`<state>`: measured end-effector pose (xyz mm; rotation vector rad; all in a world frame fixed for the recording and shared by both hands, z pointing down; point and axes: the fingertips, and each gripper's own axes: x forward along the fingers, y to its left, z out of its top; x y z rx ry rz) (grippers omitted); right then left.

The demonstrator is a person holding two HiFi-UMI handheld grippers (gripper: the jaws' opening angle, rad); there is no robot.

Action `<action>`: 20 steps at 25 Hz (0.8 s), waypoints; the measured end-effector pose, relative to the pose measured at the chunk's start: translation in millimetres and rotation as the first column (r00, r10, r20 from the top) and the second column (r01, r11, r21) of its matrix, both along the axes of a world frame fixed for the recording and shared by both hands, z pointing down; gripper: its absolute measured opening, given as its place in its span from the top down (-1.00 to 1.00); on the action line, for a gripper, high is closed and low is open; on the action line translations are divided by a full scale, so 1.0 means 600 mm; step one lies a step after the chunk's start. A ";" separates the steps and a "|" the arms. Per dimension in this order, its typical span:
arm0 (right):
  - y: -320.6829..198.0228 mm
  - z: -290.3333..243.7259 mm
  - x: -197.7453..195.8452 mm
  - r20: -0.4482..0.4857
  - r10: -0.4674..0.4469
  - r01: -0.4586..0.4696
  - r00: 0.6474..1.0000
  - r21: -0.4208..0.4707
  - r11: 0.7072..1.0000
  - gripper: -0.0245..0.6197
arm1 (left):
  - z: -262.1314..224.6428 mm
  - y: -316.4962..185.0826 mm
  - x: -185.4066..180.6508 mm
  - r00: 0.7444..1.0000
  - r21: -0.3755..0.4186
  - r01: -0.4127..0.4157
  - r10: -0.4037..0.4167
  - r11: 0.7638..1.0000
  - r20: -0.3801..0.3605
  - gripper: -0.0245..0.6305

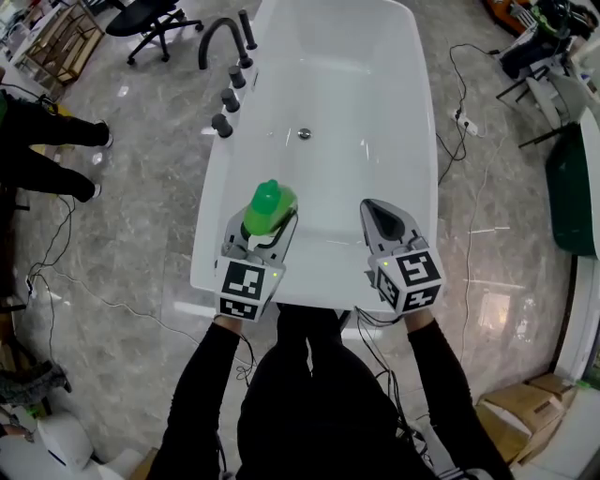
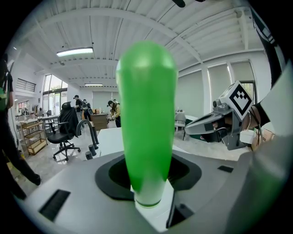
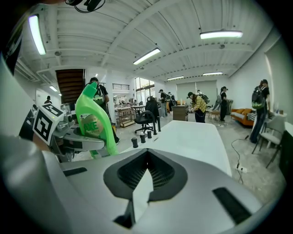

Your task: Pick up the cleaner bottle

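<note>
An open workshop hall is being indicated by a freestanding bathtub [image 1: 347,75], marble floor [image 1: 141,216], office chair [image 1: 150,23], shelving racks [image 1: 61,42] and strip-lit ceiling [image 3: 220,34].

White bathtub [image 1: 424,141] stands on grey marbled floor [image 1: 141,216]; drain [image 1: 304,134] at centre. Black faucet [image 1: 220,37] and knobs [image 1: 228,98] on left rim. Office chair [image 1: 150,17] beyond. Cardboard boxes [image 1: 520,408] lower right.

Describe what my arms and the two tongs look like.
The left tongs and right tongs are light grey shells with black inner pads. Each carries a white cube with black square markers. Long black sleeves cover both arms.
</note>
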<state>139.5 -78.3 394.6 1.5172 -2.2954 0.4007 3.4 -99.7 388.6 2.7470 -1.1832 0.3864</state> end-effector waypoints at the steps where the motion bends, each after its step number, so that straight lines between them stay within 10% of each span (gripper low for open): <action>1: 0.004 -0.001 0.001 0.000 0.001 -0.001 1.000 0.003 1.000 0.92 | -0.003 0.004 0.001 1.000 0.003 0.000 0.000 1.000 -0.001 0.34; 20: 0.044 -0.026 -0.007 0.006 -0.043 0.043 0.999 0.034 0.999 0.92 | -0.036 0.060 0.004 1.000 0.034 0.007 -0.007 0.999 -0.004 0.34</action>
